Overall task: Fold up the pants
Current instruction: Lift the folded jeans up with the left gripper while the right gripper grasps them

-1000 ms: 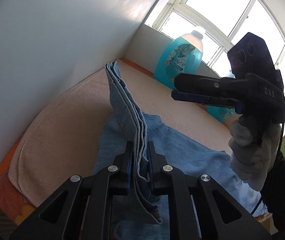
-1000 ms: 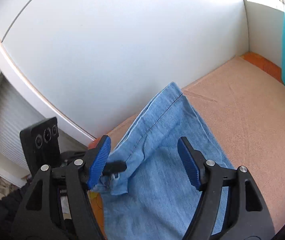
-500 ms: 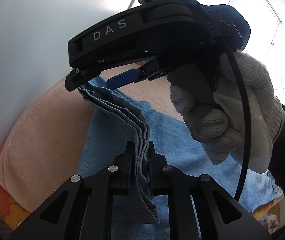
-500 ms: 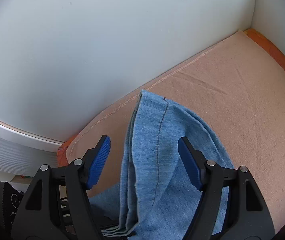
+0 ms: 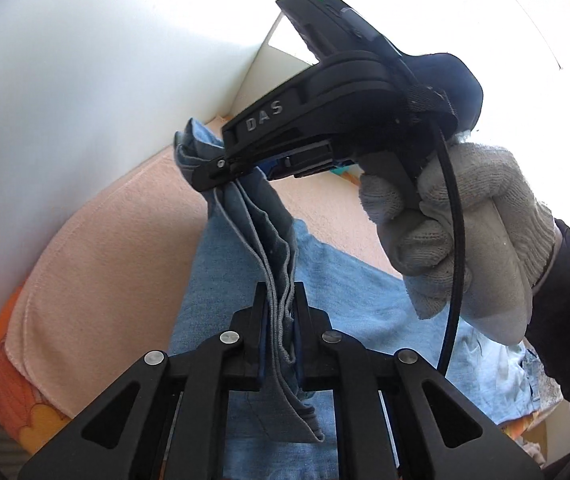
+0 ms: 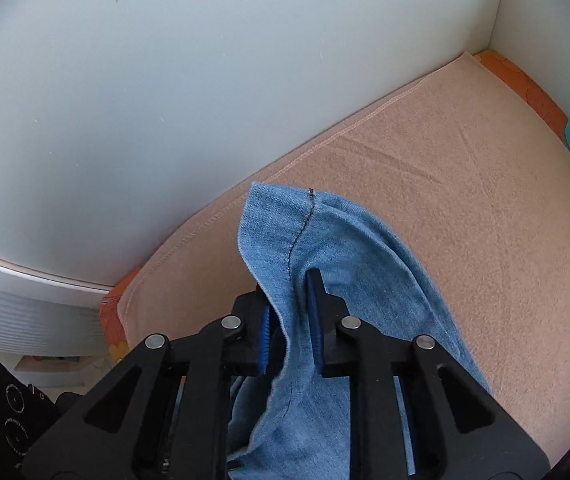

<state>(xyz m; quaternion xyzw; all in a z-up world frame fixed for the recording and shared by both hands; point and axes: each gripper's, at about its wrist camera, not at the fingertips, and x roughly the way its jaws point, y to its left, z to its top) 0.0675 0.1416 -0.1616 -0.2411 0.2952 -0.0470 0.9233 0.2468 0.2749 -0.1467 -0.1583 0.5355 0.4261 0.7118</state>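
The left gripper [image 5: 281, 320] was clamped on a bunched edge of the blue jeans [image 5: 337, 292], which lay spread over the beige blanket [image 5: 97, 248]. The right gripper [image 6: 291, 312], held in a white-gloved hand [image 5: 457, 232], had its blue pads pinched tight on the same raised fold, farther along toward the white wall [image 6: 165, 80] behind the blanket.

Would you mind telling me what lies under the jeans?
A peach towel lies under the jeans, over an orange flowered cover. What lies beneath the denim's middle is hidden.
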